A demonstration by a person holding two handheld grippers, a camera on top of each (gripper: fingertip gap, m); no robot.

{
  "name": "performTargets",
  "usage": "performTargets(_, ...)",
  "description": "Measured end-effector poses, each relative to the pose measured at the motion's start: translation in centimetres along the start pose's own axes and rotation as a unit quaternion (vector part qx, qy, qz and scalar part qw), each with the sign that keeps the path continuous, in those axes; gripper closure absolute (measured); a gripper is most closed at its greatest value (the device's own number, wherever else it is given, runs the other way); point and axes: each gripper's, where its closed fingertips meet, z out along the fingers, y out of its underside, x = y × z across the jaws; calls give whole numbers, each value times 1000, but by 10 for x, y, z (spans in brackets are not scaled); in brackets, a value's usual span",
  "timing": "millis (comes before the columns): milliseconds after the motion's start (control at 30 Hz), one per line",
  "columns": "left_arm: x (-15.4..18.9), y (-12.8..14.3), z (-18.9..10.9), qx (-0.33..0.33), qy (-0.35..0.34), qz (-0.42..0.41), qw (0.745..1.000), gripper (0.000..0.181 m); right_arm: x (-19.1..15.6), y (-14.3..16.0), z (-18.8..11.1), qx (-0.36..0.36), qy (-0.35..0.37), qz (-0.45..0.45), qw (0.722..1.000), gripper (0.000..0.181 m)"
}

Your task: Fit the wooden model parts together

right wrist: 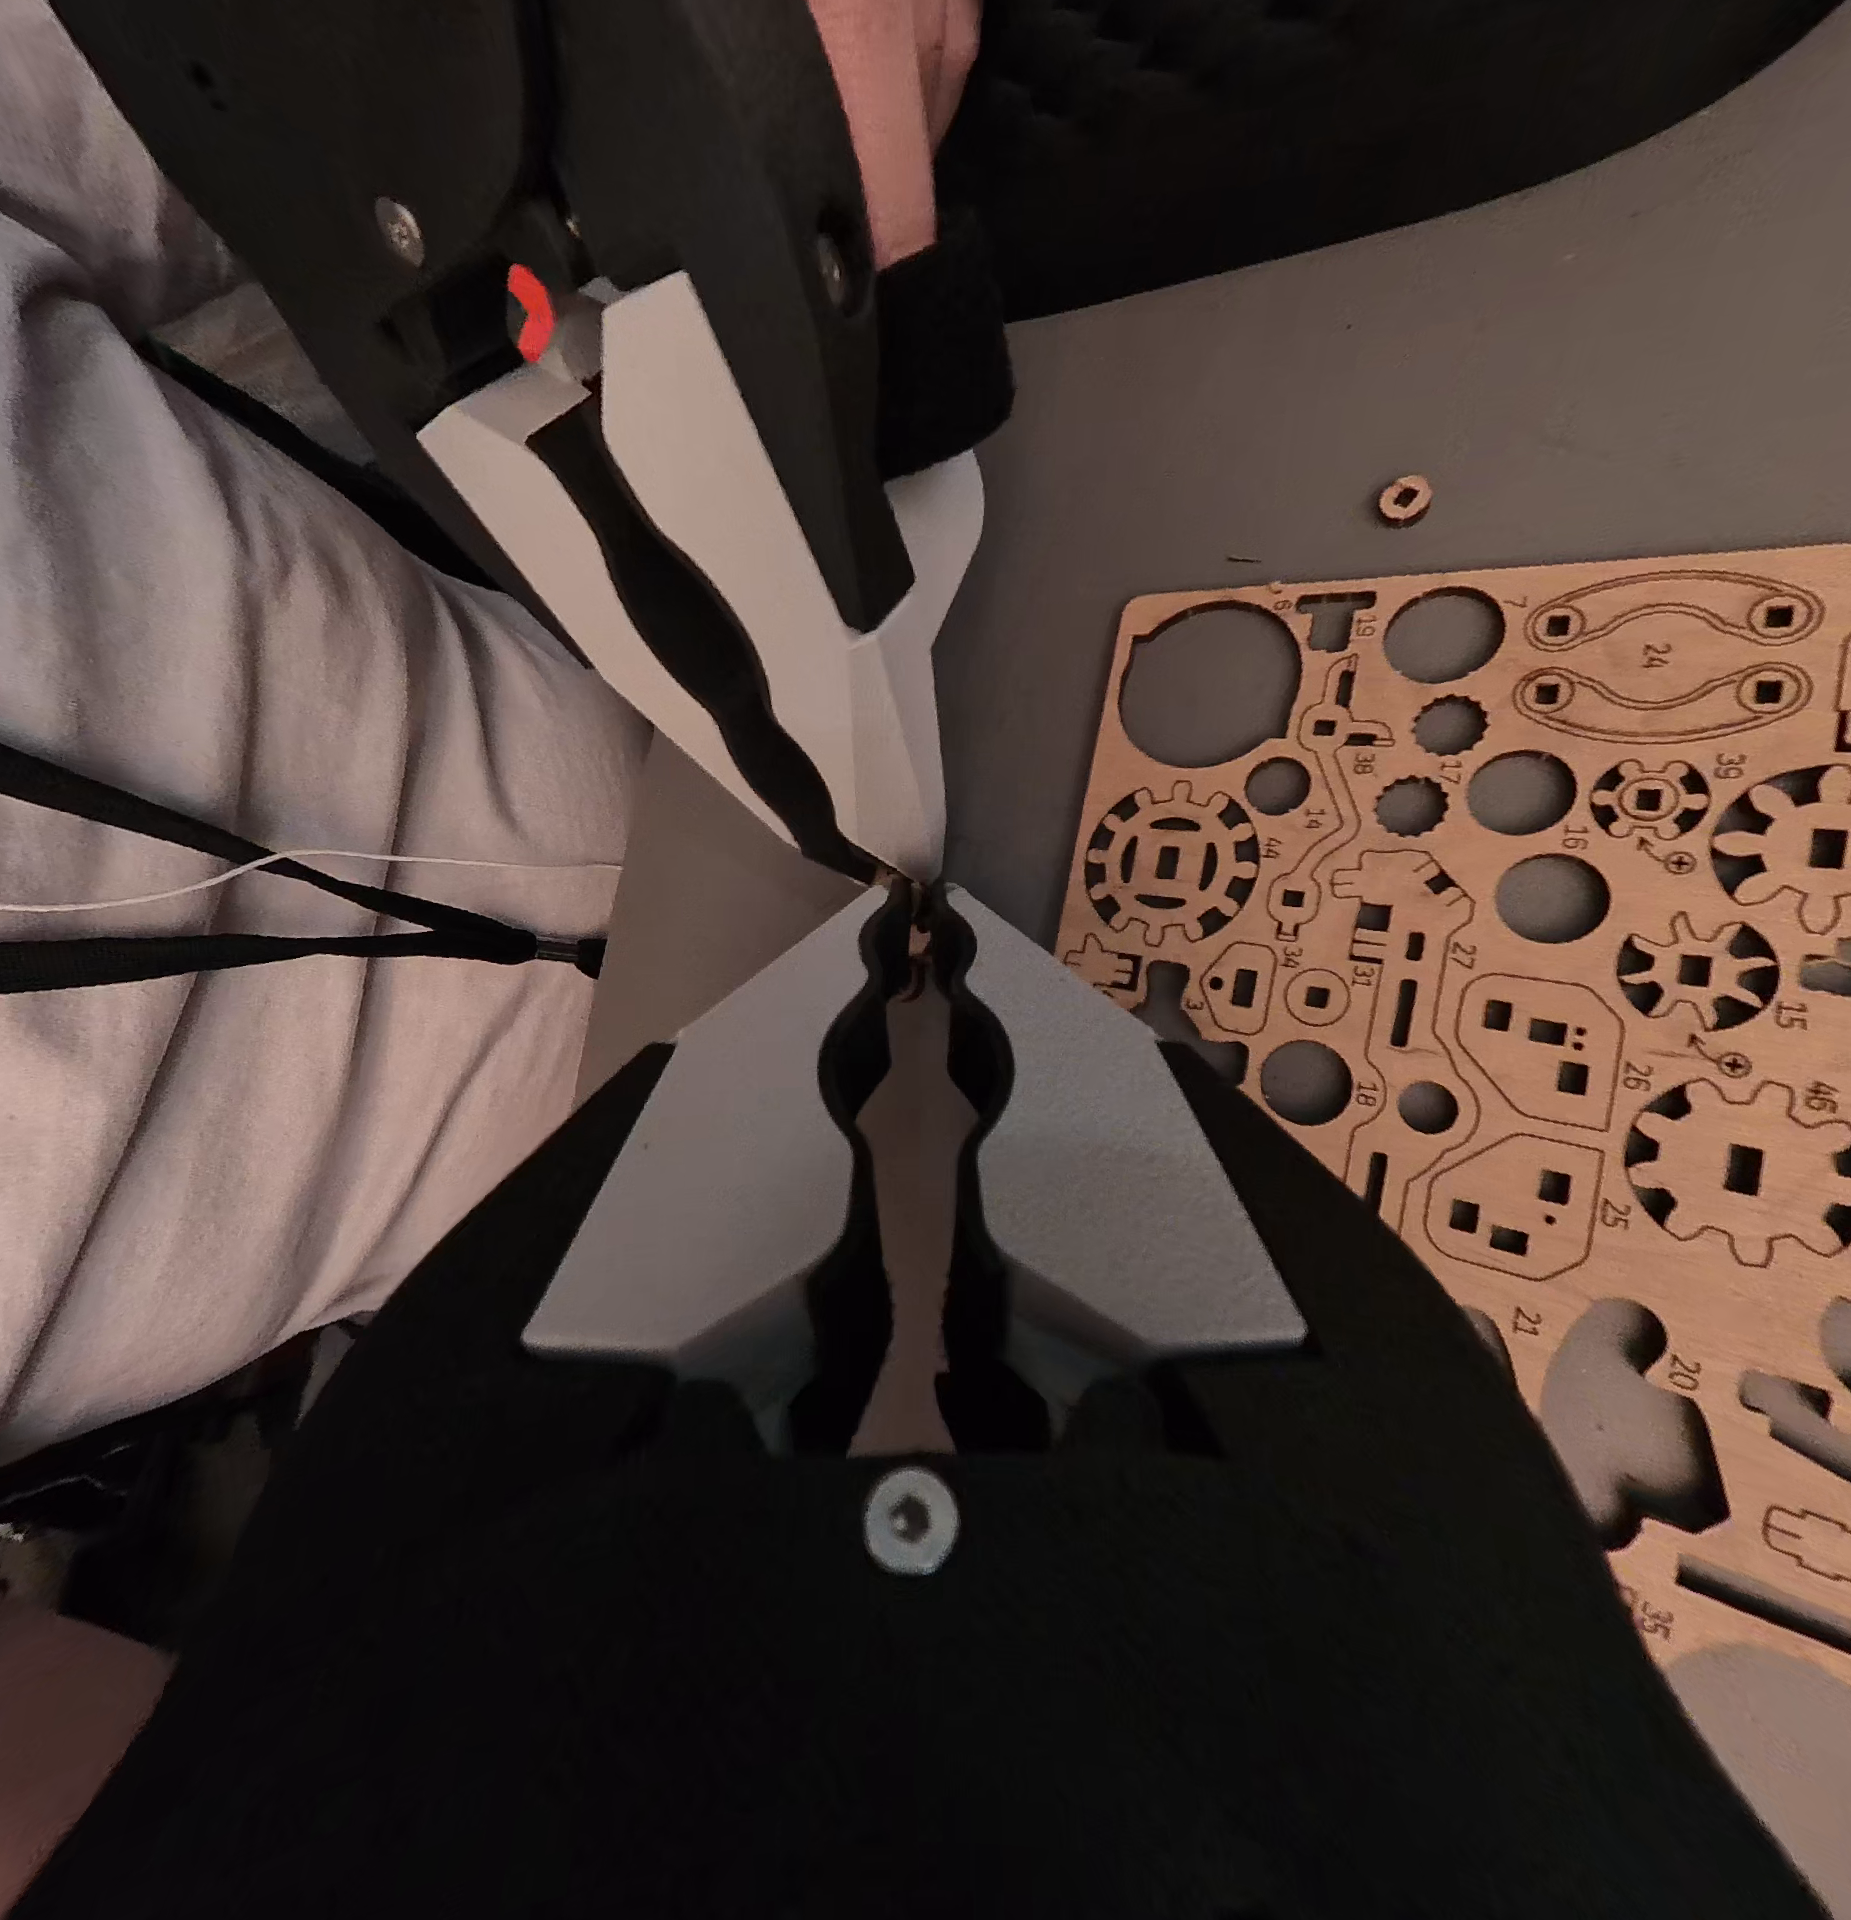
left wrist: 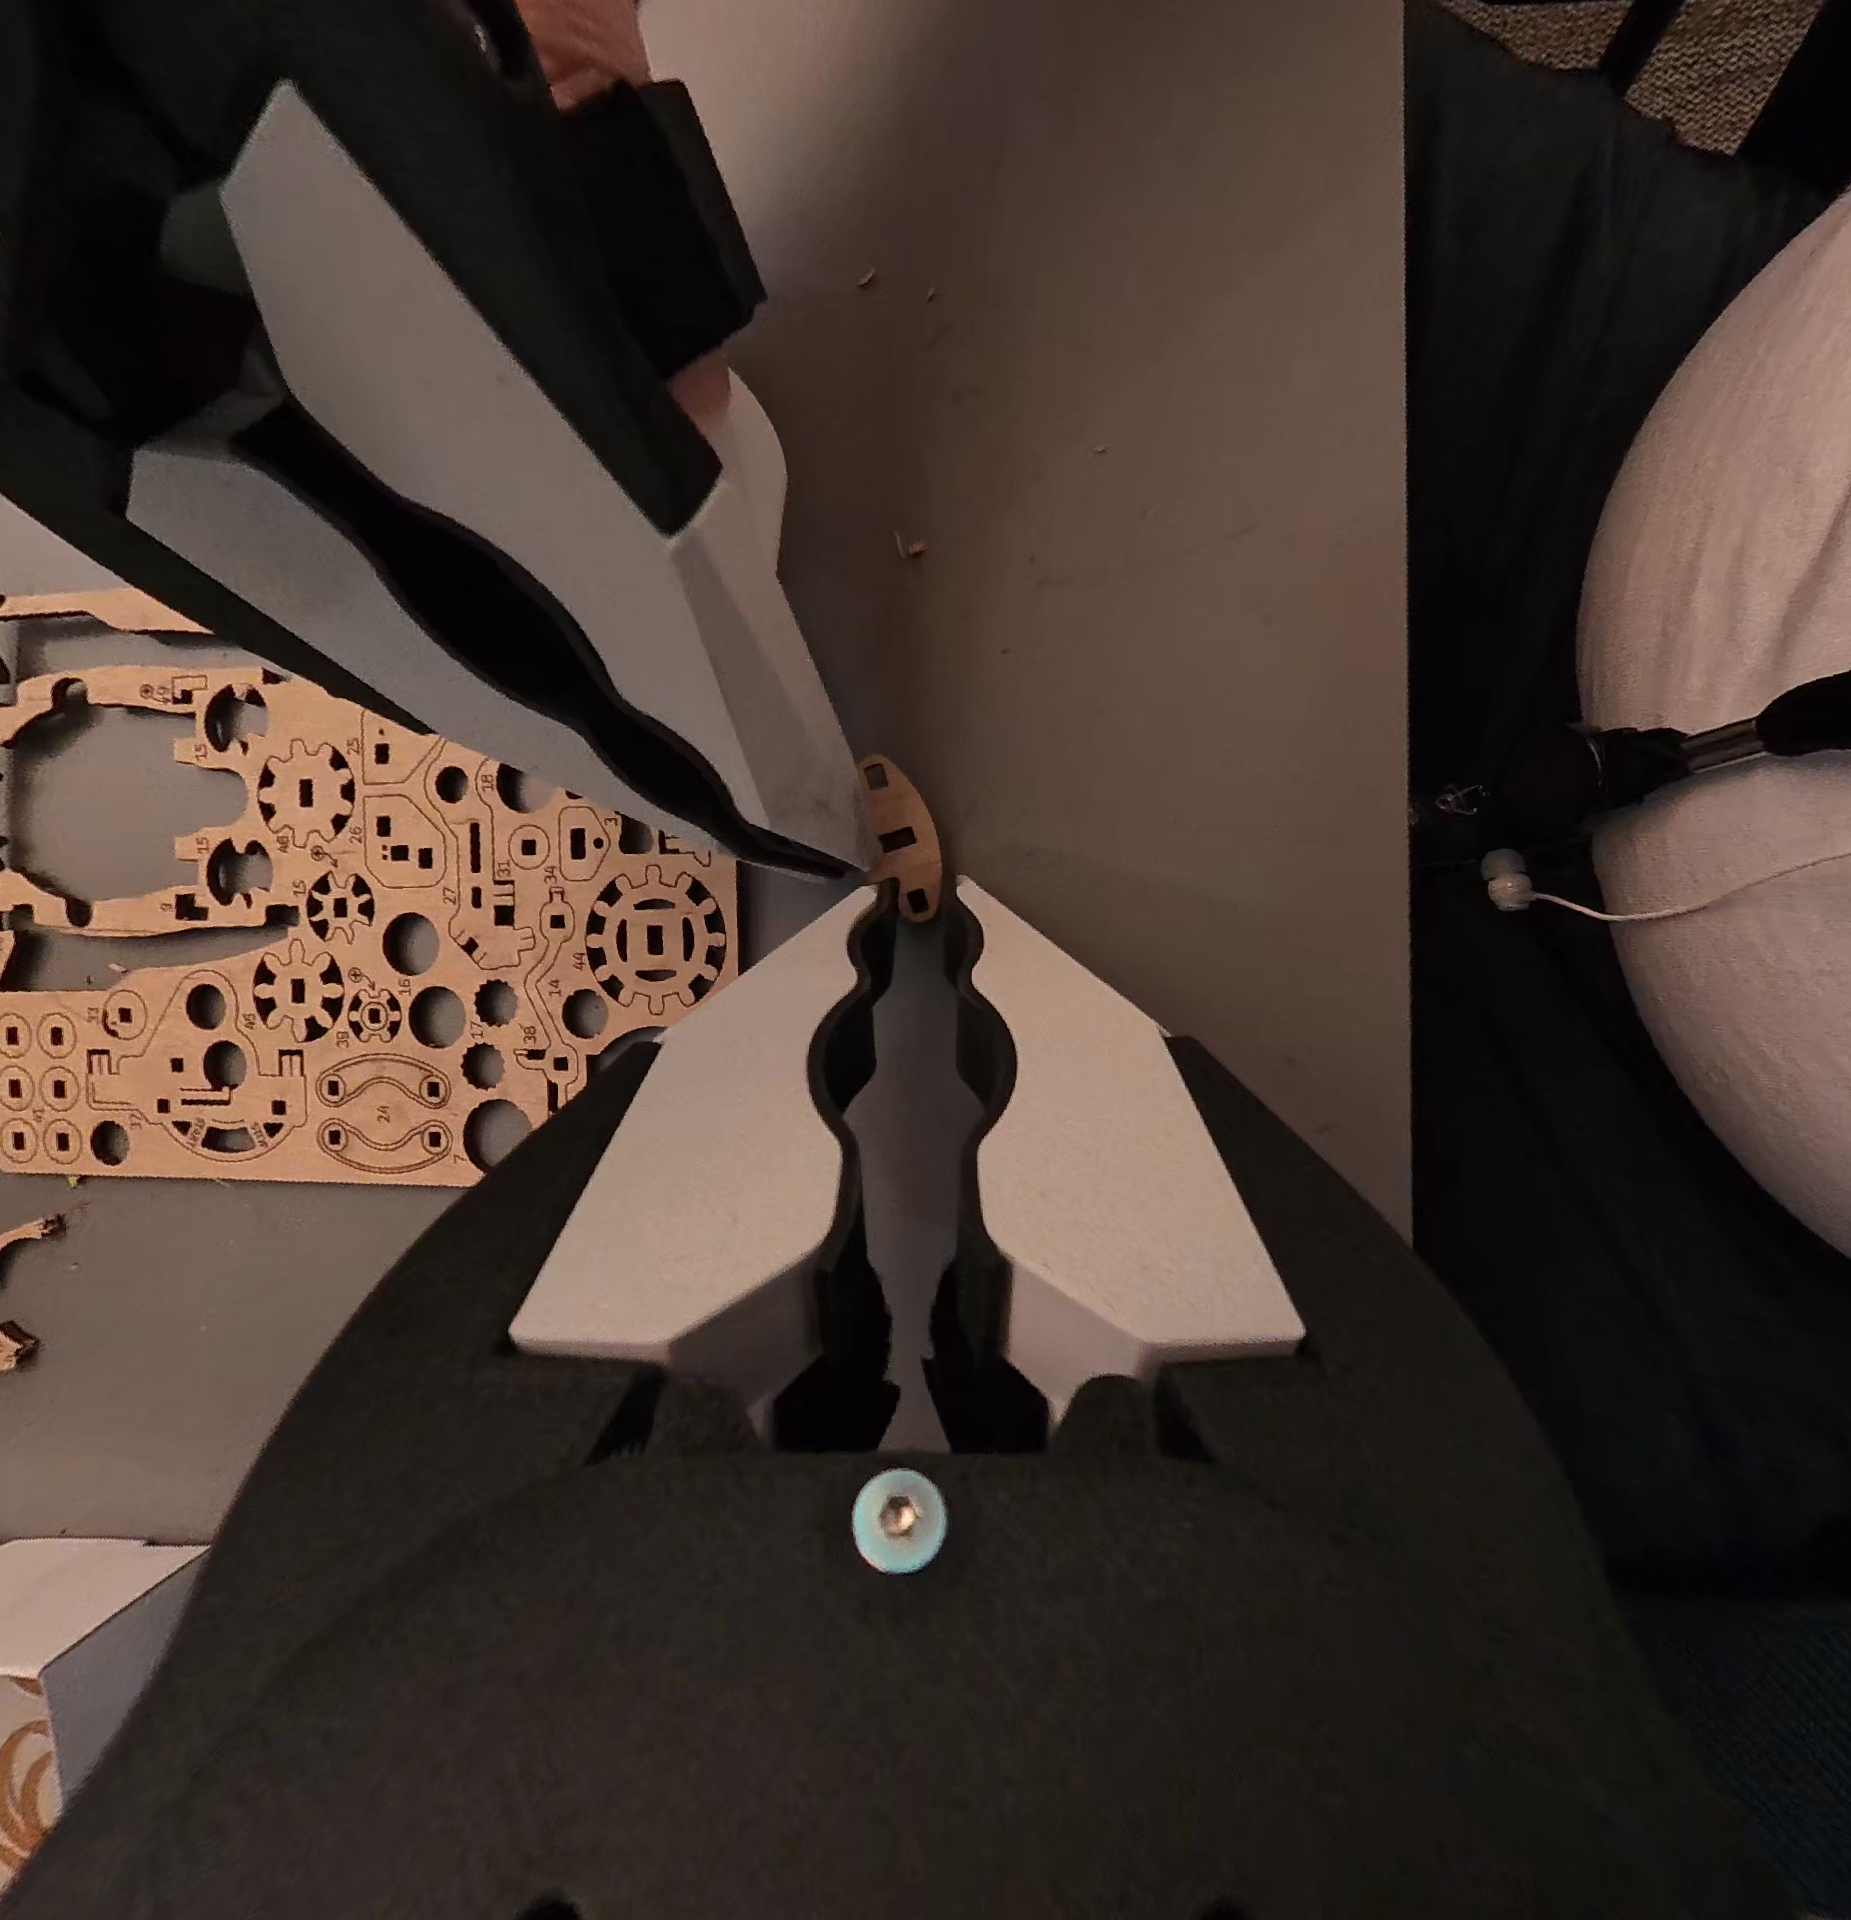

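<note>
A small oval wooden part with rectangular slots is held upright over the grey table. My left gripper is shut on its lower end. My right gripper comes in from the upper left, shut, with its tip touching the oval part's left edge. In the right wrist view, my right gripper is shut on a small wooden piece that is mostly hidden between the pads. The left gripper meets it tip to tip from above.
A laser-cut wooden sheet with gears and punched-out holes lies flat on the table; it also shows in the right wrist view. A small wooden ring and loose pieces lie nearby. The table edge borders a person's light garment. Less than 4 cm separates the two grippers' tips.
</note>
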Motion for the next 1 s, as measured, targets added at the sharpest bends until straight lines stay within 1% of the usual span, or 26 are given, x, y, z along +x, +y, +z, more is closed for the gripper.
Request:
performTargets(400,-3,-1,1,-4,10,-3,1000,174,3,-1,-4,12,31,-33,999,178)
performTargets(600,-2,0,1,-3,13,-7,1000,174,-1,-7,-12,35,33,-52,997,177)
performTargets(700,-2,0,1,-3,13,-8,1000,174,-7,-12,-17,66,51,-98,992,177)
performTargets(833,-2,1,0,-2,15,-8,1000,174,-7,-5,-16,74,125,-194,970,174)
performTargets(900,-2,1,0,-2,16,-8,1000,174,-6,-8,-18,90,137,-198,966,174)
performTargets(1000,-2,0,1,-2,15,-6,1000,174,-6,-12,-20,108,134,-197,965,176)
